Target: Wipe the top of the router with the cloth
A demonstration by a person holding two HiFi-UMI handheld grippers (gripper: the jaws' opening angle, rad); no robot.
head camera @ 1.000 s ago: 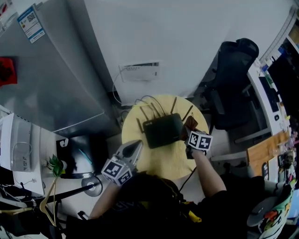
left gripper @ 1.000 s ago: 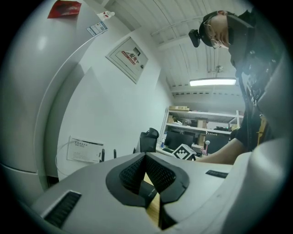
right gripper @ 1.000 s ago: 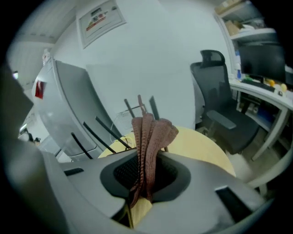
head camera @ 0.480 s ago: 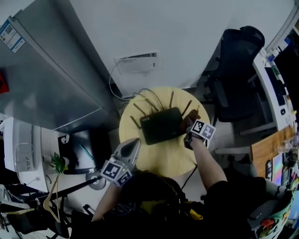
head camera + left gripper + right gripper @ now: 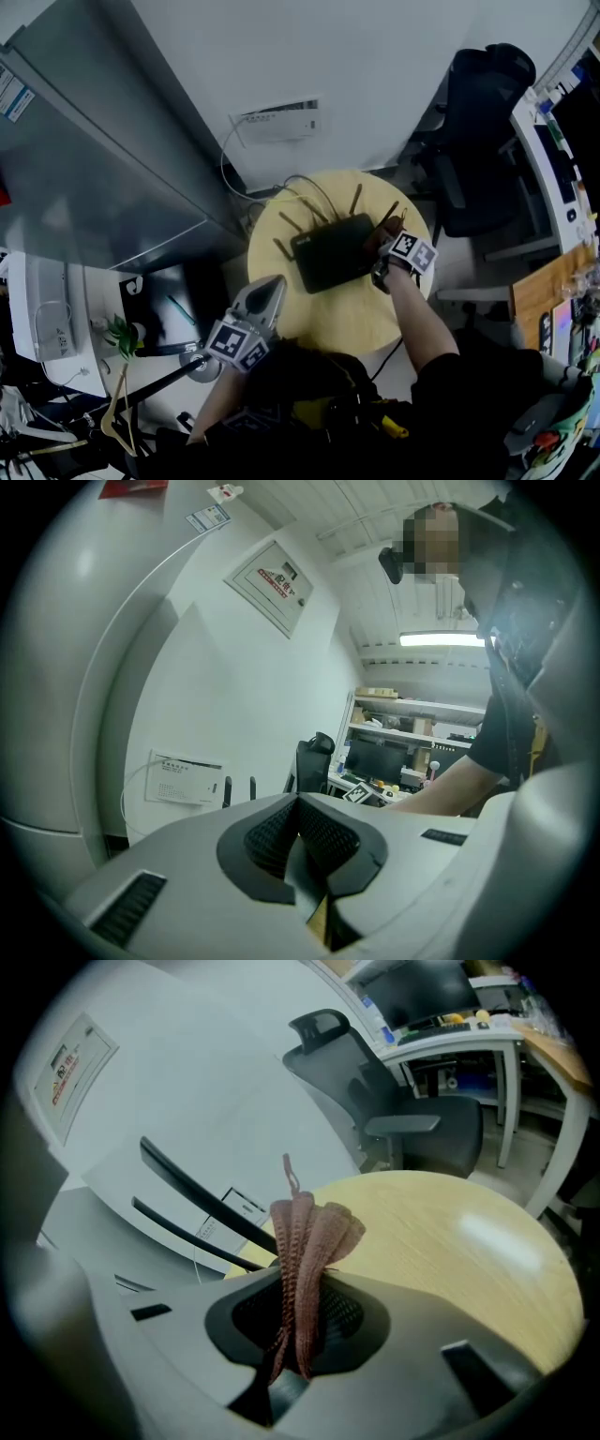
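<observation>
On my right gripper (image 5: 300,1274) the fingers (image 5: 251,1316) are closed on the cloth (image 5: 306,1232). It is brown and knitted, folded into a narrow bunch that stands up out of the grip. Behind the cloth I see two black antennas (image 5: 202,1194) of the router and, to the right, the pale wood of the counter (image 5: 469,1241).

From the head view, the right gripper (image 5: 384,244) is at the right edge of the router (image 5: 333,253), with the cloth (image 5: 382,232) touching that edge or just above it; I cannot tell which. The router lies flat on the far half of the round counter (image 5: 347,319), its antennas pointing to the far side. My right forearm (image 5: 417,319) comes from the near side, almost straight, over the right part of the counter.

The fingers (image 5: 272,836) of my left gripper (image 5: 300,803) are pressed together with nothing between them. This left gripper (image 5: 272,289) is at the near left rim of the counter, apart from the router, pointing to the far right. The left arm (image 5: 216,403) is bent and close to my body.

A black office chair (image 5: 473,141) stands far right, and a white box (image 5: 277,122) hangs on the wall.
</observation>
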